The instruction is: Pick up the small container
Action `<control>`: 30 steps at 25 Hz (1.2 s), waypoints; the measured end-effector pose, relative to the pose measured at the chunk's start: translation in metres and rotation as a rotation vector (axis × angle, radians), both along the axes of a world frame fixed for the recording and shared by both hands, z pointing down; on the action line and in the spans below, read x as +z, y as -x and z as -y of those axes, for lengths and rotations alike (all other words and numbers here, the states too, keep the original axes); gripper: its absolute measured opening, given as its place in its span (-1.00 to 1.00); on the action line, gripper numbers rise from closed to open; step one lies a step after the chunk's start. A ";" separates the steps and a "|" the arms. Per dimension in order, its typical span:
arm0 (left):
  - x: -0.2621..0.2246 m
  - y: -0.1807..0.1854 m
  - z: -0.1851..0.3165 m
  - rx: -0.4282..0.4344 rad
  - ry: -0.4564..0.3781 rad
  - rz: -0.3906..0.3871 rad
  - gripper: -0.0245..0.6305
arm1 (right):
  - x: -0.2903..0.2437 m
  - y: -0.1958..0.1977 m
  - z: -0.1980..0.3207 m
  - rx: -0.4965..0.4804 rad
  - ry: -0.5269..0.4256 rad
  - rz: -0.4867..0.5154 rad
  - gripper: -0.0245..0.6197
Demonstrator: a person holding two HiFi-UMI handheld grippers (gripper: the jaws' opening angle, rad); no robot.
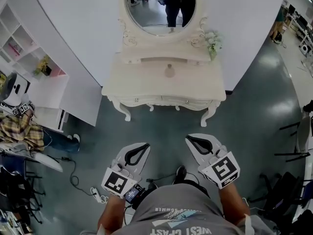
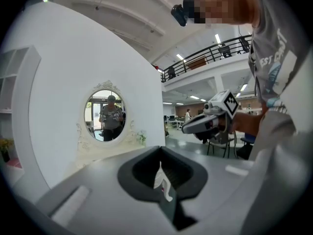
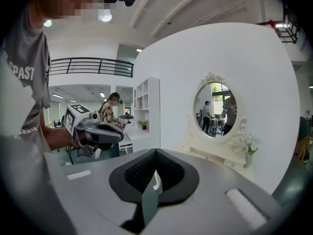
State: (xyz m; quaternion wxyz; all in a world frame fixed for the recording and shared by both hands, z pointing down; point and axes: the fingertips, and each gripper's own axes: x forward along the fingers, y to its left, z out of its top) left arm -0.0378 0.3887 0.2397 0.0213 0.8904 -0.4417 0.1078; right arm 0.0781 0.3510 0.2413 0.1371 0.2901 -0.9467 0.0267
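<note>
The small container (image 1: 169, 71), a pale beige jar with a knob on top, stands in the middle of the cream dressing table (image 1: 142, 88), below the oval mirror (image 1: 161, 6). Both grippers hover over the floor well short of the table and point toward it. My left gripper (image 1: 143, 148) (image 2: 161, 173) is shut with nothing between its jaws. My right gripper (image 1: 191, 141) (image 3: 155, 177) also has its jaws together and empty. The two gripper views show the mirror and table only from afar, and I cannot make out the container there.
A small vase of flowers (image 1: 213, 43) sits at the table's right rear corner. A white shelf unit (image 1: 29, 43) stands to the left, with a seated person (image 1: 19, 129) near it. Cables (image 1: 95, 195) lie on the floor at lower left; chairs (image 1: 298, 146) stand at right.
</note>
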 end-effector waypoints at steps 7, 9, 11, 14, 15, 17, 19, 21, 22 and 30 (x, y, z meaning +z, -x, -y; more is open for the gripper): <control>0.001 -0.038 0.026 -0.009 -0.005 0.037 -0.92 | 0.004 -0.033 0.029 -0.024 -0.012 0.018 -0.92; 0.003 -0.050 0.033 0.012 0.002 0.042 -0.92 | 0.007 -0.043 0.036 -0.008 -0.007 0.021 -0.92; 0.004 -0.056 0.042 0.038 -0.002 0.041 -0.92 | 0.009 -0.048 0.042 0.013 0.003 0.024 -0.92; 0.003 -0.053 0.055 0.062 -0.036 0.045 -0.92 | 0.013 -0.047 0.046 0.027 0.012 0.016 -0.92; 0.005 -0.052 0.059 0.068 -0.036 0.045 -0.92 | 0.015 -0.046 0.048 0.032 0.013 0.013 -0.92; 0.011 -0.058 0.071 0.101 -0.028 0.041 -0.92 | 0.018 -0.050 0.054 0.057 0.013 0.010 -0.92; 0.016 -0.072 0.086 0.169 -0.024 0.031 -0.92 | 0.017 -0.060 0.061 0.113 0.009 0.003 -0.92; 0.017 -0.083 0.100 0.239 -0.022 0.022 -0.92 | 0.014 -0.068 0.067 0.170 0.008 -0.006 -0.92; 0.015 -0.084 0.106 0.267 -0.023 0.020 -0.92 | 0.012 -0.067 0.069 0.192 0.009 -0.008 -0.92; 0.001 -0.083 0.173 0.482 -0.045 -0.025 -0.92 | 0.000 -0.052 0.107 0.385 0.011 -0.046 -0.92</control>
